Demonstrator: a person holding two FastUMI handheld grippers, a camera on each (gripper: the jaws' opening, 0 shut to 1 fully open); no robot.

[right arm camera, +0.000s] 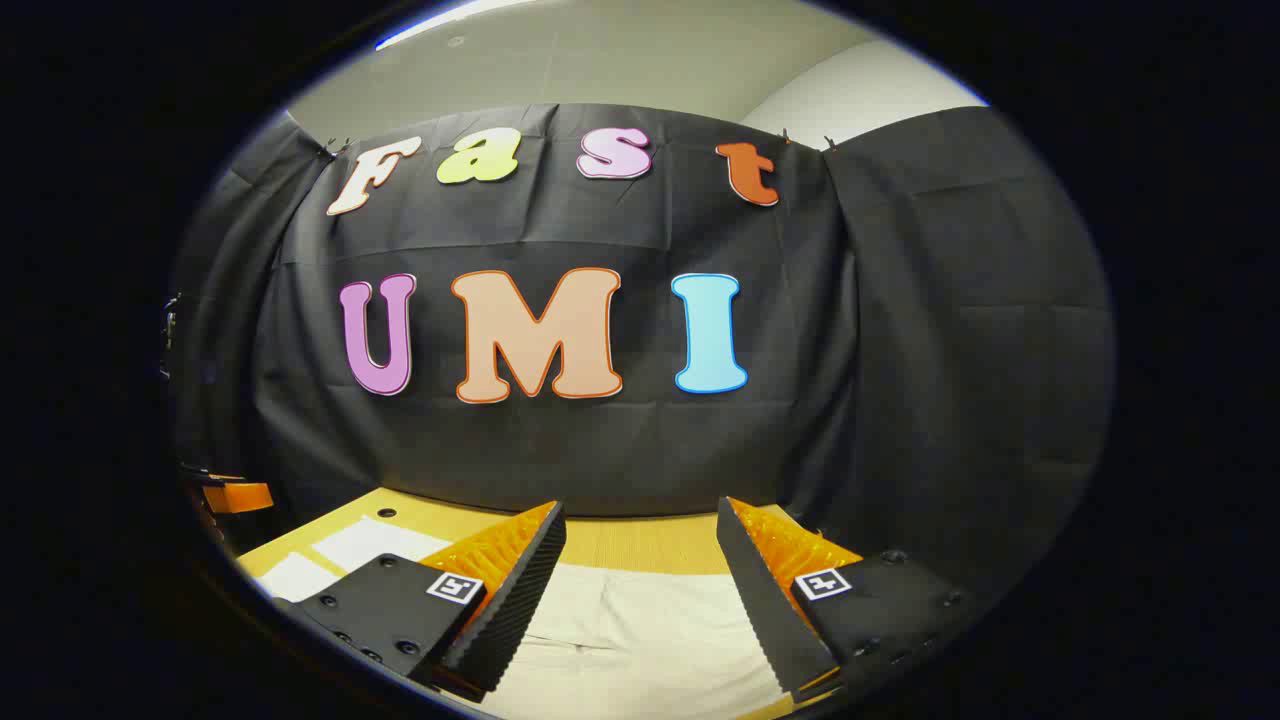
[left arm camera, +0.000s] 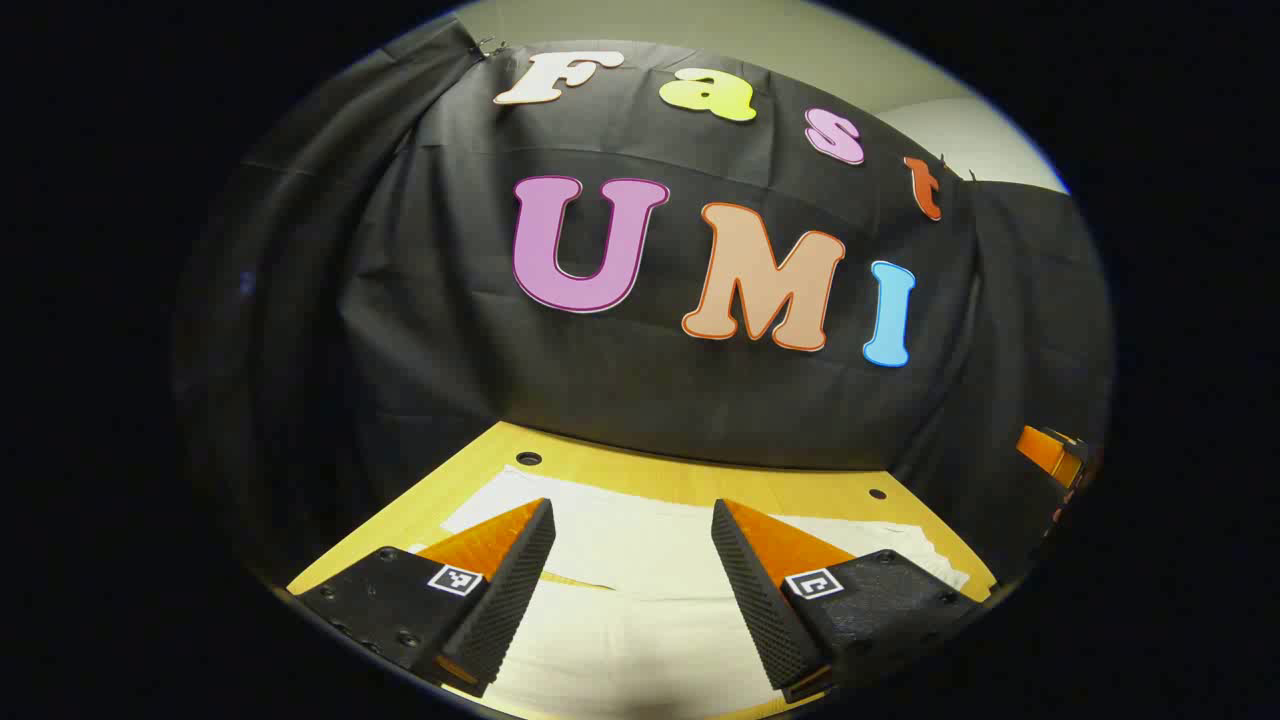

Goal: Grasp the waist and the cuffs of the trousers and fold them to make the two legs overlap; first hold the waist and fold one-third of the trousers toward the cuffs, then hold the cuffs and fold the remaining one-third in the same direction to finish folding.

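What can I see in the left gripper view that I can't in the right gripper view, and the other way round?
Left gripper view: the trousers spread wide across the table, with a stepped edge where layers overlap, and two round holes near the table's far edge.

Right gripper view: a bright strip on the ceiling, and a broad bare band of table beyond the trousers.

Both: an open tool, the left tool and the right tool, poised above pale trousers on a yellow table, with the black cloth wall behind.

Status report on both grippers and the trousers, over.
Left gripper open, right gripper open, both above the trousers. Trousers flat on table, ungrasped. Nothing in the way.
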